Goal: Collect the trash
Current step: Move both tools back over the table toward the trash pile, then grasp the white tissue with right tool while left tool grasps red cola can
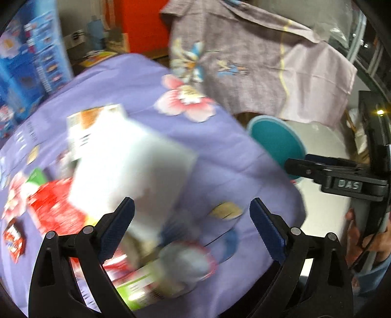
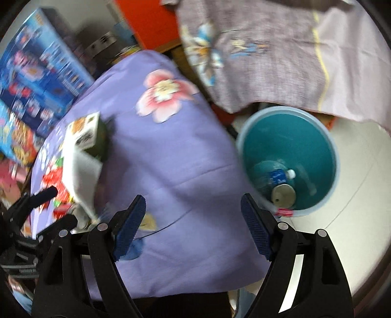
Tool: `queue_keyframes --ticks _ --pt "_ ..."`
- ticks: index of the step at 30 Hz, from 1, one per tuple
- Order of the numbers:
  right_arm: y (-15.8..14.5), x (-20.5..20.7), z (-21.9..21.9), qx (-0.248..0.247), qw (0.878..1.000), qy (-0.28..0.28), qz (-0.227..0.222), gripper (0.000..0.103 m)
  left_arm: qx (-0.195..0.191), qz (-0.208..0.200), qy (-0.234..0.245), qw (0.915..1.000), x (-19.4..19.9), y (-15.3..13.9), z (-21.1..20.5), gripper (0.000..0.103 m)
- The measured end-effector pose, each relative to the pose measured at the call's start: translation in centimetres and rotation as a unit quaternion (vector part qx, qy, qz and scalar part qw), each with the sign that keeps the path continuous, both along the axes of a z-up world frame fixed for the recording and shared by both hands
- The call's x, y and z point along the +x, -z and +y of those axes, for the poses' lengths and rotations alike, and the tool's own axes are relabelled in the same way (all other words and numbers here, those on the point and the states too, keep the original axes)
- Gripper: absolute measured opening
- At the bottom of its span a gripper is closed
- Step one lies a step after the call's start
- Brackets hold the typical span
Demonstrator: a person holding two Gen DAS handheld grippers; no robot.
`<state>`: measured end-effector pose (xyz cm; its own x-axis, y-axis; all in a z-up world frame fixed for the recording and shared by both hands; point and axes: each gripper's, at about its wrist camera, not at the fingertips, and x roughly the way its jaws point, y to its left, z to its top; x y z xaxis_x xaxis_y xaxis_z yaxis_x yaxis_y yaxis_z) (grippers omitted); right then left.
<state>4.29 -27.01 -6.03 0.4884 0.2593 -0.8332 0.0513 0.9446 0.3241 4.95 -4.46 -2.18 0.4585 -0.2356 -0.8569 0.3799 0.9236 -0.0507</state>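
Observation:
Trash lies on a table with a purple flowered cloth (image 1: pixel 220 146): a white carton (image 1: pixel 122 166), red wrappers (image 1: pixel 53 208), a green-and-white packet (image 1: pixel 139 288) and a grey crumpled piece (image 1: pixel 188 261). My left gripper (image 1: pixel 191 220) is open just above this pile, the carton's lower edge between its fingers, all blurred. My right gripper (image 2: pixel 193 220) is open and empty over the cloth (image 2: pixel 183 171); the carton (image 2: pixel 83 144) lies to its left. A teal bin (image 2: pixel 288 156) on the floor to its right holds a plastic bottle (image 2: pixel 273 178) and a can (image 2: pixel 283 195).
Blue printed boxes (image 2: pixel 41 71) stand at the table's far left. A mauve embroidered cloth (image 2: pixel 281 53) hangs behind the bin. An orange panel (image 2: pixel 149 22) is at the back. The floor (image 2: pixel 354 195) is white. The right gripper (image 1: pixel 342 176) shows at the left wrist view's right edge.

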Motion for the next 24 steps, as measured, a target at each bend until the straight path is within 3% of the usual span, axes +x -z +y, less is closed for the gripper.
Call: queue_keyframes --ticks 13,17,24 --pt "-1.7 -1.6 10.8 -0.049 0.992 -0.12 -0.004 0.076 0.008 0.01 -0.105 0.9944 -3.0 2.2 12.9 0.095" --pt "-1.8 -1.0 12.8 -0.06 0.989 -0.139 -0.002 0.076 0.016 0.007 -0.093 0.9955 -2.8 3.1 14.7 0.095" --pt "-2.5 1.6 16.7 -0.068 0.985 -0.159 -0.01 0.076 0.024 -0.013 -0.01 0.9996 -1.0 3.6 13.5 0.095"
